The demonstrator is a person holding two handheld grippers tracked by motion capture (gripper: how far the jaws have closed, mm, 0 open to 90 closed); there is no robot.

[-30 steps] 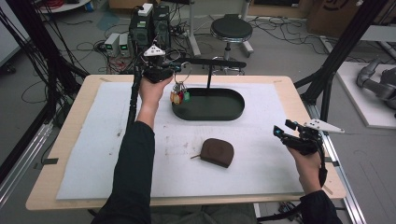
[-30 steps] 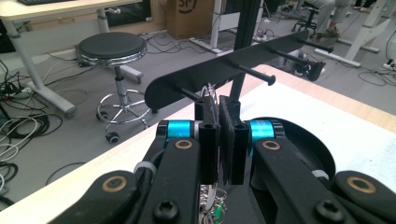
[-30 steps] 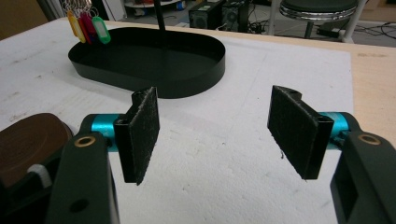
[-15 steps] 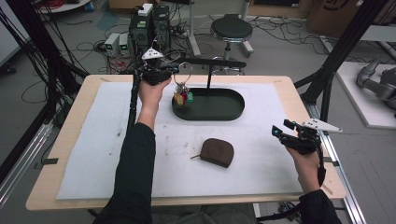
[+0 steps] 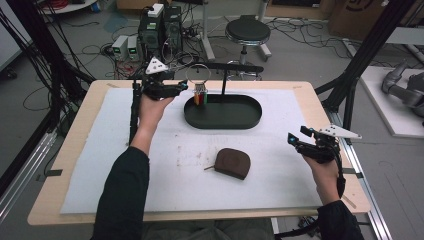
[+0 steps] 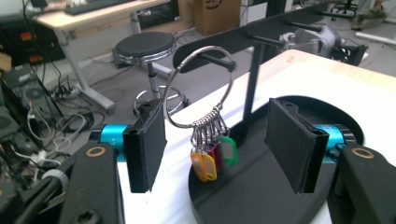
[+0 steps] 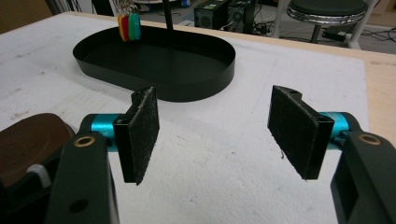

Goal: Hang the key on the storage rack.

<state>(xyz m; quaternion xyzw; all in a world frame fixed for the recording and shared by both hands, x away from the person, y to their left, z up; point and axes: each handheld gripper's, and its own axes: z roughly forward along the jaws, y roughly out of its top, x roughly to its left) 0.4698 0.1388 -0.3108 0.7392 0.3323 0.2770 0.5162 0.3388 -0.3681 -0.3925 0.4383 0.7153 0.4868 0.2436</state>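
One metal key ring (image 6: 200,87) hung from a peg of the black rack (image 5: 223,67) that rose from the far side of one oval black tray (image 5: 223,119). The ring carried a cluster of small split rings and three plastic tags (image 6: 212,157): one orange, one red, one green. The tags dangled over the left end of the tray.

The left gripper (image 5: 181,86) was held just left of the ring, above the far left part of the white mat (image 5: 165,165). Its jaws stood wide apart, with the ring and tags between and beyond them in the left gripper view, touching neither pad.

One brown pouch (image 5: 232,162) lay on the mat nearer the person, well apart from the tray.

The right gripper (image 5: 297,138) hovered over the right edge of the mat, far from the ring, pointing left towards the tray. Its jaws also stood apart and empty.

Beyond the wooden table (image 5: 312,99), one round black stool (image 5: 248,32) stood on the floor among cables
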